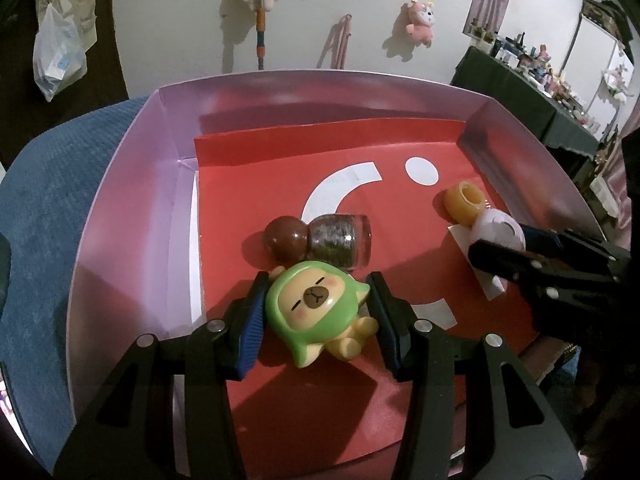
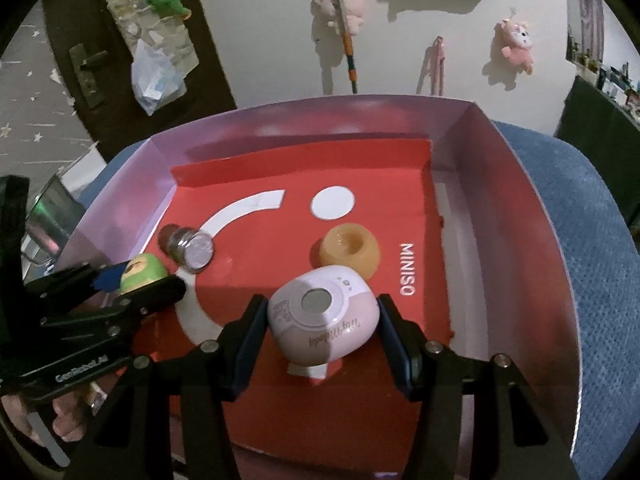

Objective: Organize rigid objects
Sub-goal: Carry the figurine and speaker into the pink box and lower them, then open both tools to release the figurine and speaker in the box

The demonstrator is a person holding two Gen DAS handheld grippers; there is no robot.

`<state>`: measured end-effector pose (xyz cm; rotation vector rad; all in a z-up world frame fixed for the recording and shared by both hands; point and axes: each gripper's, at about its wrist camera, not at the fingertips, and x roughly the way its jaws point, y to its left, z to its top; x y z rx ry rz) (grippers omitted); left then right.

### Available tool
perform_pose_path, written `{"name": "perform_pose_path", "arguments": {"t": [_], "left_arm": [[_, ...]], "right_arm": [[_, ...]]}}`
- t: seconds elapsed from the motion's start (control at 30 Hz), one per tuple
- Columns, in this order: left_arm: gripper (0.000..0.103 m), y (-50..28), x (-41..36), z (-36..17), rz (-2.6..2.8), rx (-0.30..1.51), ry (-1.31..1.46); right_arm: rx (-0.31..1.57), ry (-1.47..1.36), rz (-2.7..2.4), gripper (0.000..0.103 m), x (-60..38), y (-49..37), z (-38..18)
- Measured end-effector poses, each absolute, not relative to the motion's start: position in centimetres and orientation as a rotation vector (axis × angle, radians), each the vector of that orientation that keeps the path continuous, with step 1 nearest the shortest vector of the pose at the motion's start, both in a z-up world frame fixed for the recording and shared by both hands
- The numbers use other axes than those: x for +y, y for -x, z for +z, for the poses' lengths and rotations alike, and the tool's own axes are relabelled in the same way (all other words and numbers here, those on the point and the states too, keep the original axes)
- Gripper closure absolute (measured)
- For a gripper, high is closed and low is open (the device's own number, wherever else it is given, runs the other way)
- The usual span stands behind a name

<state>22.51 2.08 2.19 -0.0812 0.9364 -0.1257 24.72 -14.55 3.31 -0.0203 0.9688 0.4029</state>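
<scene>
A green-hooded capybara figurine [image 1: 316, 304] hangs low over the red liner of the pink-walled box [image 1: 132, 208], with my left gripper [image 1: 318, 284] shut on its sides. My right gripper [image 2: 321, 303] is shut on a rounded pink device [image 2: 322, 316] with a grey disc on top, a white tag beneath it. Each gripper shows in the other's view: the right one [image 1: 516, 256] at the box's right side, the left one [image 2: 132, 284] at its left. A brown-capped glass jar [image 1: 320, 242] lies on its side just beyond the figurine. An orange ring-shaped cup [image 2: 350, 250] sits beyond the pink device.
The box [image 2: 516, 216] rests on a blue textured cushion [image 1: 52, 208]. Its red liner [image 2: 248, 272] carries white shapes and a MINISO print. Beyond it, a white wall holds plush toys [image 1: 420, 20] and a plastic bag [image 1: 56, 56]. A cluttered dark table [image 1: 520, 92] stands to the right.
</scene>
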Motion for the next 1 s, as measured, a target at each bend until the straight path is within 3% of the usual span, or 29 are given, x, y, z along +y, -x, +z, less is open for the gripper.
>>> {"name": "perform_pose_path", "arguments": {"t": [1.0], "left_arm": [[0.057,-23.01,2.44,2.22,-0.128,0.948,0.093]], "right_arm": [[0.968,0.038,0.376,0.045,-14.51,-25.38,2.93]]}}
